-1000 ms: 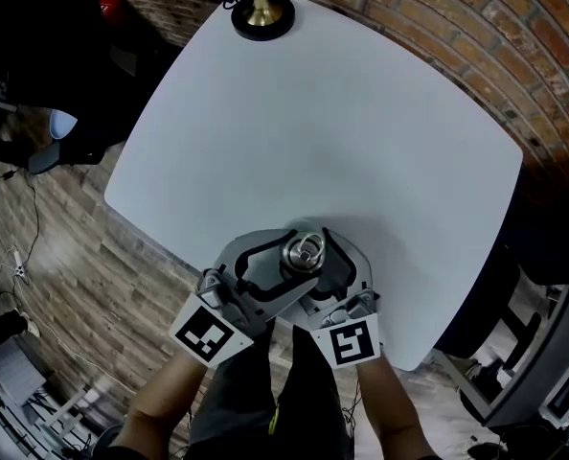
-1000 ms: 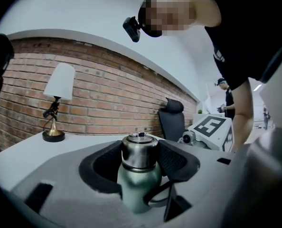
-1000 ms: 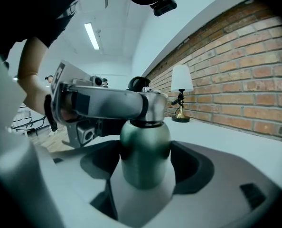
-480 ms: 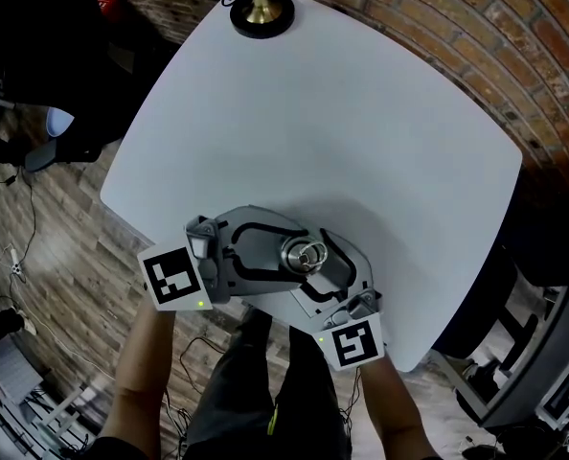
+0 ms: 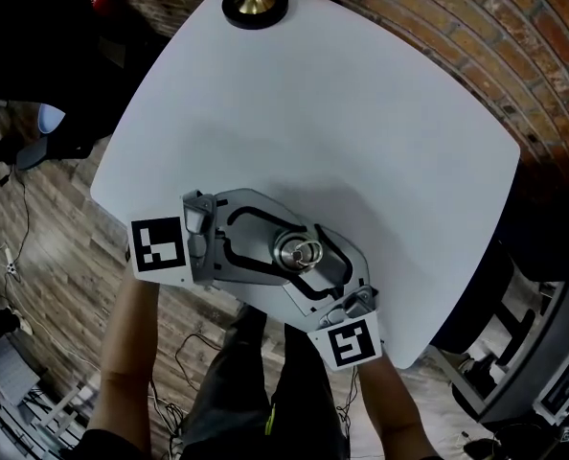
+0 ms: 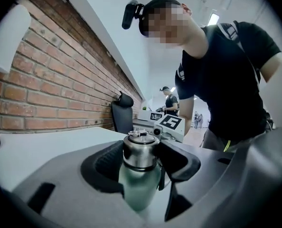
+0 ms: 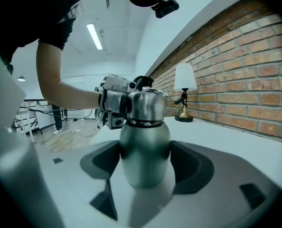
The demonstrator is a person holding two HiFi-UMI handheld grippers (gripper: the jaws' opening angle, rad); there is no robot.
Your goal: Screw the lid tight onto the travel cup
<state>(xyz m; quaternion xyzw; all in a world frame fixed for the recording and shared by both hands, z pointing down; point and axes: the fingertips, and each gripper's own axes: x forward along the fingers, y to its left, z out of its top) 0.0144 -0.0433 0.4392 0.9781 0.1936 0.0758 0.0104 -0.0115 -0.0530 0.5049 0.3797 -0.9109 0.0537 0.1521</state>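
The travel cup (image 7: 145, 144) stands upright close to the near edge of the white tabletop (image 5: 342, 113), roughly midway between that edge's two corners. From the head view only its steel lid (image 5: 299, 251) with the ring on top shows. The body is buried under the lid and both sets of jaws.

The left hand-held gripper (image 6: 141, 159) comes in from the left, its jaws clamped on the lid, dark pads pressed to either side. Below them a stretch of pale green body shows, and the cup's foot is cut off by the gripper's own frame.

The right hand-held gripper (image 7: 145, 164) comes in from the near side and is closed on the rounded body, one pad on each flank. Here too the base is out of sight. Whether the lid sits fully down on its thread is too fine to tell.

The table lamp (image 7: 184, 82) stands at the far corner. In the head view the picture edge cuts it off above its brass base.
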